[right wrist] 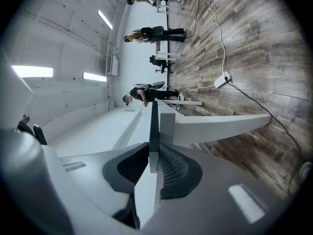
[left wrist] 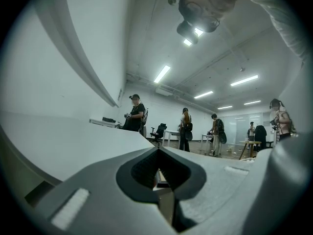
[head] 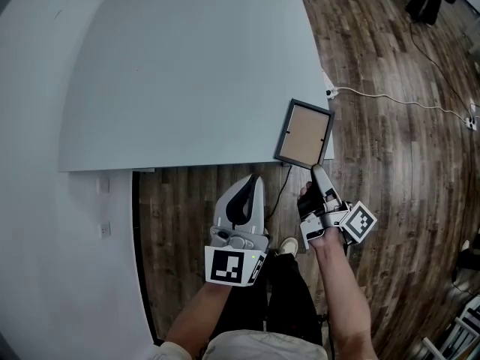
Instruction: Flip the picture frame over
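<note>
Two handheld grippers sit by the near edge of the pale grey-blue tabletop [head: 187, 73], and only one is at work. The right gripper [head: 316, 171] is rolled onto its side so that one jaw goes over and the other under the thin, dark-rimmed rectangular picture frame [head: 304, 133]. It pinches the frame's near edge. In the right gripper view the frame runs edge-on straight out from between the pads. That sideways grip suits a flip, since a roll of the wrist would, I judge, carry the frame over.

The frame lies at the table's near right corner, tan panel up, partly hanging past the edge over the wood-plank floor [head: 390, 163]. This overhang likely gives the lower jaw room to get beneath. Whether the frame rests on the tabletop or is lifted just clear of it, I cannot tell.

The left gripper [head: 253, 180], jaws together on nothing, hangs just off the table's edge, well clear of the frame's path. The flip is not yet made.
</note>
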